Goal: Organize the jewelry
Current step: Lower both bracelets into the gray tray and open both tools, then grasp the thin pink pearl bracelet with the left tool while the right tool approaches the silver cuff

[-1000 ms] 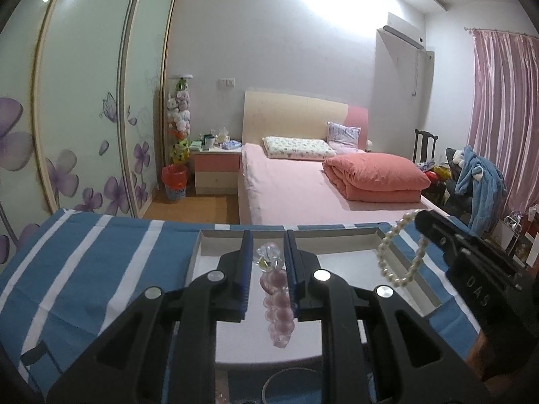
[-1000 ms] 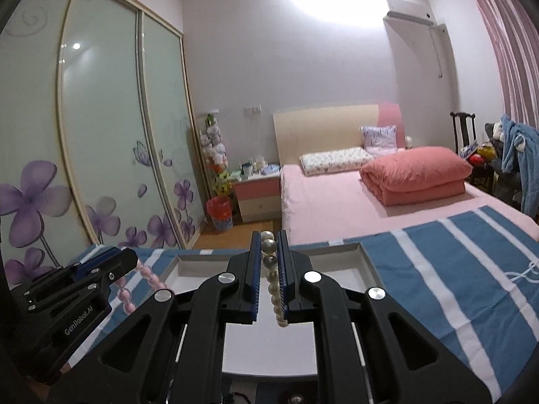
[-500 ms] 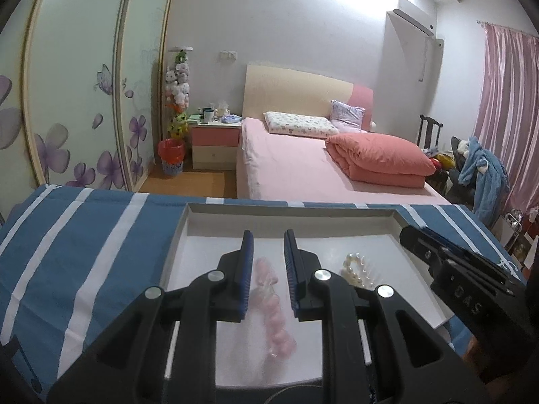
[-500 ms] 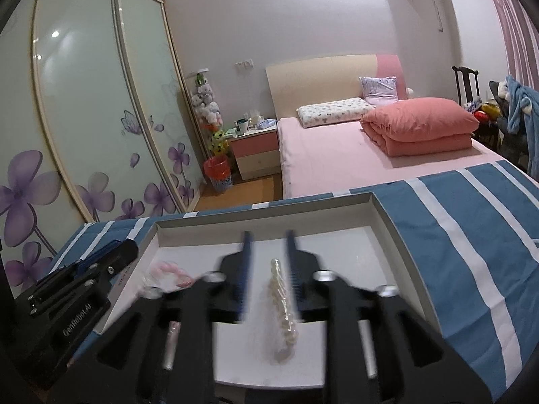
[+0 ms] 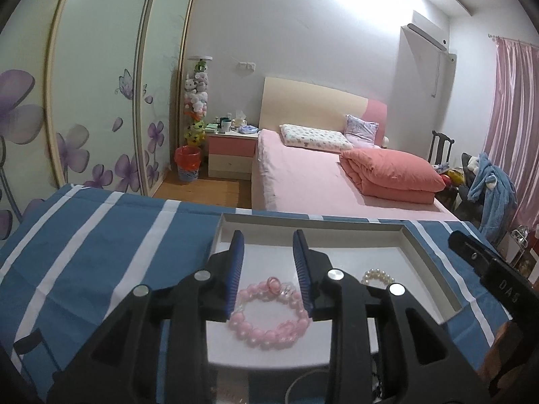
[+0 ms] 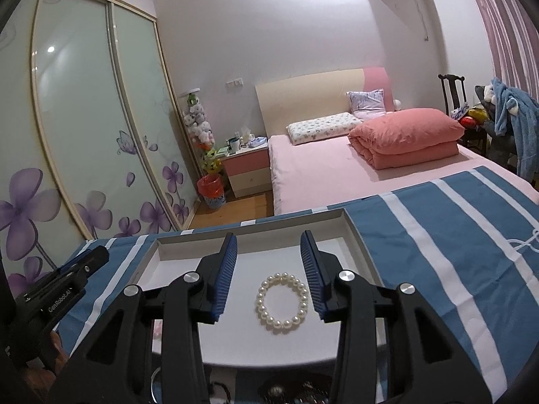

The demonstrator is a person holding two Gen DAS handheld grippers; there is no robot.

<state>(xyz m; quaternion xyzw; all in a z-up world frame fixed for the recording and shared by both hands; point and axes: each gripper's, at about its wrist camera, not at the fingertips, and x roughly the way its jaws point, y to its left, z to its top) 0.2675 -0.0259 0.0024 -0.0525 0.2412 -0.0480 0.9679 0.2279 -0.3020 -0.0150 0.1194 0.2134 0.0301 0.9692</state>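
A pink bead bracelet point(image 5: 269, 313) lies flat in a shallow white tray point(image 5: 310, 227), between the fingers of my open left gripper point(image 5: 268, 245). A white pearl bracelet point(image 6: 282, 301) lies flat in the same tray point(image 6: 249, 232), between the fingers of my open right gripper point(image 6: 268, 249). The pearl bracelet also shows in the left wrist view point(image 5: 377, 276), to the right of the pink one. Both grippers are empty and held just above the tray. The right gripper shows at the right edge of the left wrist view point(image 5: 495, 276); the left one at the left edge of the right wrist view point(image 6: 57, 289).
The tray sits on a blue and white striped cloth point(image 5: 101, 235). Dark jewelry items show dimly below the tray's near edge point(image 6: 269, 390). Beyond the cloth are a pink bed point(image 5: 320, 181), a nightstand point(image 5: 230, 155) and sliding wardrobe doors point(image 5: 84, 101).
Both grippers lowered their bracelets into the tray, then opened and let go. The pink and pearl bracelets now lie flat as rings on the tray floor.
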